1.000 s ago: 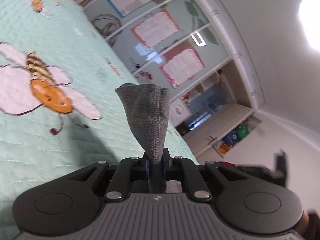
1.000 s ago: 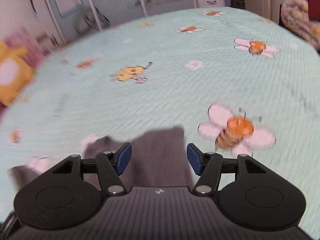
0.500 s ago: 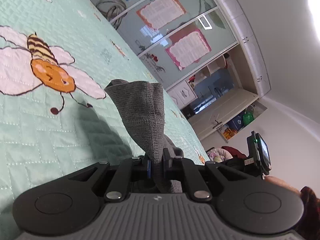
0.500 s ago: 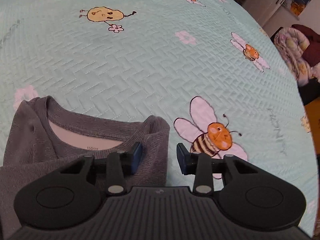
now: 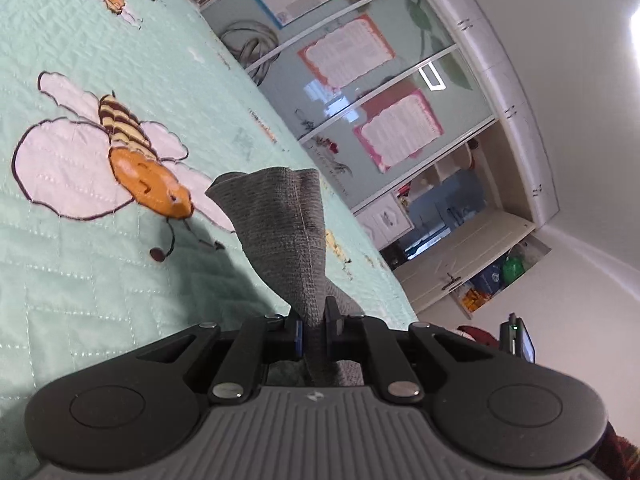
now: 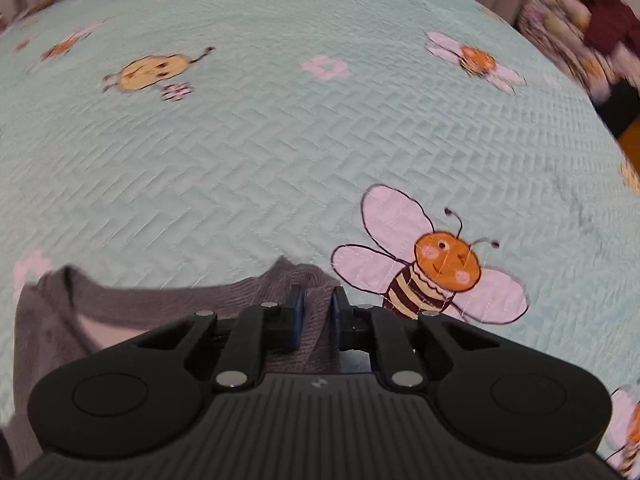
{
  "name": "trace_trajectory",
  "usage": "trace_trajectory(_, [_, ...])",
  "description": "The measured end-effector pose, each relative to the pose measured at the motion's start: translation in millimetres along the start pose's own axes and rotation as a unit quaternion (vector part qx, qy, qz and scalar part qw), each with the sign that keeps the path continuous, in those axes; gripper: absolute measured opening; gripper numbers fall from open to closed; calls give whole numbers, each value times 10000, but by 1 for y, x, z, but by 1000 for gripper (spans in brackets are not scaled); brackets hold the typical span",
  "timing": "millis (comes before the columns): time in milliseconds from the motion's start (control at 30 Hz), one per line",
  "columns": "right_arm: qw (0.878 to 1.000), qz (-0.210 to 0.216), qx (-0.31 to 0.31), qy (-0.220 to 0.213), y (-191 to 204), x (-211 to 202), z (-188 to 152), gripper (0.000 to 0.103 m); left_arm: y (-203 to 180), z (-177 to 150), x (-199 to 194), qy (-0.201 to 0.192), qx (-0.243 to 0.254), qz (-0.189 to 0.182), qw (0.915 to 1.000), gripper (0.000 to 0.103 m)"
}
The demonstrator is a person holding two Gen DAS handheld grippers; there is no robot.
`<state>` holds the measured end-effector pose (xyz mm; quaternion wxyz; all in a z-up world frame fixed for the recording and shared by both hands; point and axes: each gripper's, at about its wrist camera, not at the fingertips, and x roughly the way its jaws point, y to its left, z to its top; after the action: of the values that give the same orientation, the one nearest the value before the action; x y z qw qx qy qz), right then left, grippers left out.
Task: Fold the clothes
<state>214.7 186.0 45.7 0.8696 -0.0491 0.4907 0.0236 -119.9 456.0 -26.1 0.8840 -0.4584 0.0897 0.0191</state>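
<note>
Since half a second ago the right tool (image 6: pixel 316 320) has narrowed its fingers from a clear gap to a pinch, and it now clamps a raised fold of the grey sweater (image 6: pixel 168 308) at the shoulder beside the neckline. That tool's blue pads (image 6: pixel 297 322) press the knit from both sides, with a ridge of cloth standing up between them. The left tool (image 5: pixel 314 334) has kept its grip over the same stretch: its fingers are closed on a bunched strip of the sweater (image 5: pixel 280 232), which rises from between them and flares out into a ribbed edge above.

Taking the large bee print (image 6: pixel 436 268) as the landmark, in the right wrist view the sweater lies on the mint quilted bedspread (image 6: pixel 260 152) just to the left of the bee, its nearest fold almost touching the bee's wing. The neckline opens further left of the bee, showing a pale inner lining (image 6: pixel 100 326). In the left wrist view a bee print (image 5: pixel 132 160) sits left of the lifted strip, and the strip's shadow falls on the bedspread (image 5: pixel 72 280) below that bee. Beyond the bed in that view stands a wardrobe with glass doors (image 5: pixel 360 92) carrying pink-framed sheets.
</note>
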Motion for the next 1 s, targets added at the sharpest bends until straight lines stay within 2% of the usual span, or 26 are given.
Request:
trace_trajectory(67, [9994,74,325,-52,-10,3,-1,16,-1,1,-1,-41,60,-19,10000,7])
trace_trajectory(133, [9978,143,640,-100,-21,2,-1,31,-2,2,0,-38,86,-32,10000,7])
trace_trajectory(167, [9964,251,799,-136,-26,1,-2,32,-1,1,1,-25,81,-28,10000,7])
trace_trajectory(233, [9940,563,919,-208,-35,-2,-3,32,-1,1,2,-13,75,-21,10000,7])
trace_trajectory(333, [9914,762,1044,-204,-42,-9,-7,32,-2,2,2,-27,97,-36,9999,7])
trace_trajectory(500, [9970,557,517,-116,-29,-22,-6,31,-8,3,-1,-177,216,-291,9992,7])
trace_trajectory(600, [9985,486,242,-45,-19,-23,-2,11,-13,3,-2,-301,325,-547,9975,7])
trace_trajectory(667, [9993,351,154,-42,-11,-17,1,9,-15,3,-4,-425,406,-575,9966,7])
trace_trajectory(767, [9996,149,222,-50,-4,0,5,8,-13,5,-5,-632,401,-298,9968,7])
trace_trajectory(900, [9994,-197,70,-259,2,13,2,9,-1,7,3,-505,62,61,9987,7])
trace_trajectory(1000, [9972,338,293,-596,-15,2,0,15,-1,8,0,-595,38,37,9982,7])
